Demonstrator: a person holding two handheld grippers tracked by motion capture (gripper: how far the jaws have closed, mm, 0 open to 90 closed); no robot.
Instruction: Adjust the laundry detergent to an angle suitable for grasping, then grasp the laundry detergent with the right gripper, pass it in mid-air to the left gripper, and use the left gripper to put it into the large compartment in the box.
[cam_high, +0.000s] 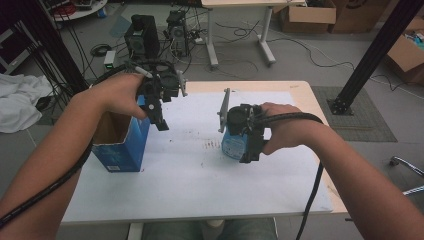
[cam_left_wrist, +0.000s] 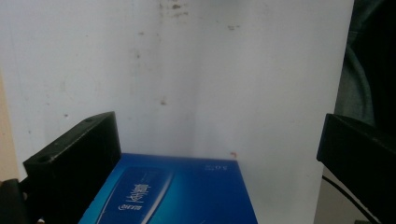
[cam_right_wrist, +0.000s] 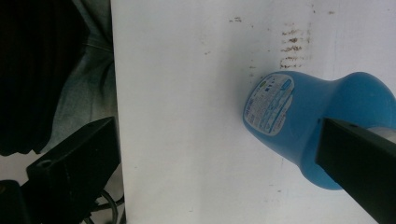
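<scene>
On the white table (cam_high: 190, 170), the left tool (cam_high: 159, 116) hangs over the right-hand edge of an open blue carton (cam_high: 122, 145) that stands upright near the table's left side. In the left gripper view its jaws stand wide apart and grip nothing — the carton's blue face (cam_left_wrist: 177, 191) lies low between them, closer to the left jaw. The right tool (cam_high: 252, 150) sits above a blue bottle (cam_high: 232, 145) near the table's middle. In the right gripper view its jaws are also spread wide — the bottle (cam_right_wrist: 303, 116) lies beside the right jaw, partly behind it, not clamped.
</scene>
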